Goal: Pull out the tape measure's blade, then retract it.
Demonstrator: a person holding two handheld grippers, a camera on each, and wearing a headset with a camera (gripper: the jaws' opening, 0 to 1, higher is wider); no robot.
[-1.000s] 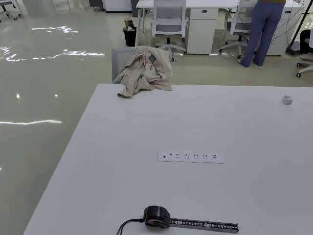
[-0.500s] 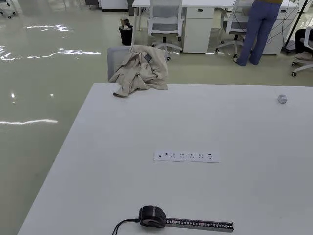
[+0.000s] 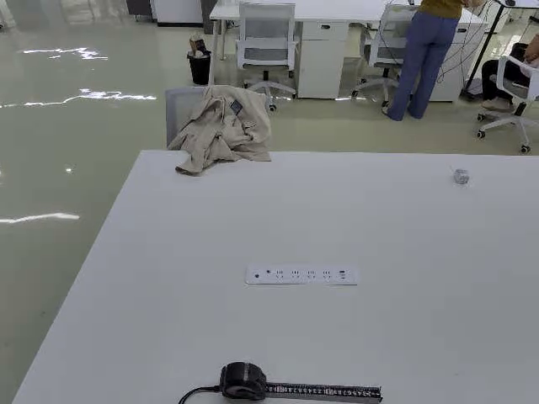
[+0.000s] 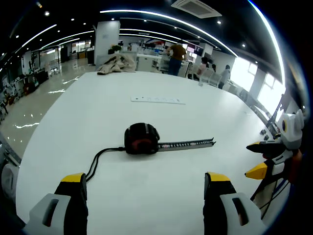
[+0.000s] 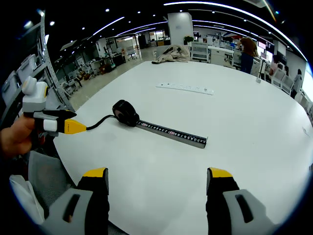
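White tabletop stretches through an open office, with a power strip at its middle. At 6 o'clock from the strip, near the front edge, lies the tape measure. Its blade is already partly out toward 3 o'clock, and its cord trails toward 9. The left hand-held gripper and right hand-held gripper both gape wide, empty, short of the tape. The case looks compact, dense and rubber-clad, easy to clamp across its flat sides. The blade is likely thin, springy, slick steel, best pinched at its end hook.
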